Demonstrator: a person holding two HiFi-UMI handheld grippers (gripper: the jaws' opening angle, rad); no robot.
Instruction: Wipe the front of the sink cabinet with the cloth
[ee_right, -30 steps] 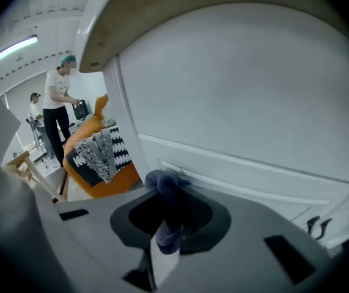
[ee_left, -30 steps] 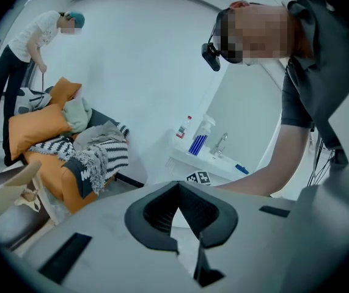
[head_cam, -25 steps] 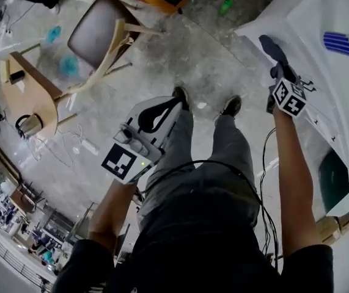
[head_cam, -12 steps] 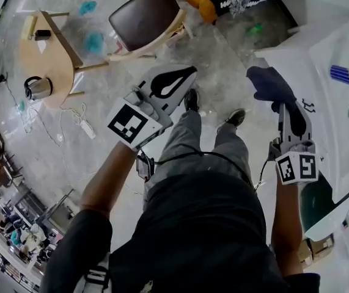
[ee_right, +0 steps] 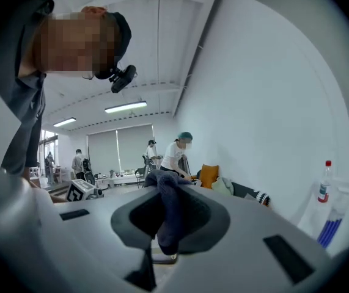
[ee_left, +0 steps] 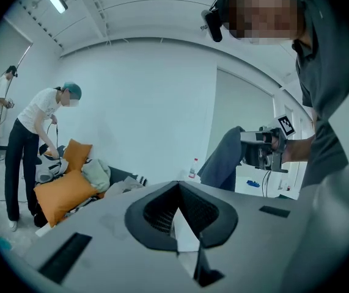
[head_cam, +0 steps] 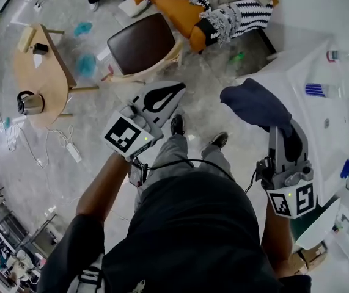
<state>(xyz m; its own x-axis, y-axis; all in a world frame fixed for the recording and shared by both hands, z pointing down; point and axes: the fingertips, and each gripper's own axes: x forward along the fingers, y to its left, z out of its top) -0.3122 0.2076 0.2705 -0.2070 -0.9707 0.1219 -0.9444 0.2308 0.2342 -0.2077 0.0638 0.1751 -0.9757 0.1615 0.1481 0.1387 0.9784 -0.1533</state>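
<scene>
My right gripper is shut on a dark blue cloth, which bunches out beyond the jaws by the left corner of the white sink cabinet. Whether the cloth touches the cabinet I cannot tell. In the right gripper view the cloth hangs pinched between the jaws of the right gripper. My left gripper is held up over the floor, left of the cloth, shut with nothing in it. The left gripper view shows its shut jaws, with the cloth and the right gripper off to the right.
A brown-seated chair stands ahead on the floor, with a wooden table and kettle to its left. Orange cushions lie beyond. A bottle and blue brushes sit on the cabinet top. A person in a white shirt stands behind.
My right gripper has drawn back from the cabinet front toward my body and lifted the cloth with it. The left gripper has risen and moved forward. My head has tilted up.
</scene>
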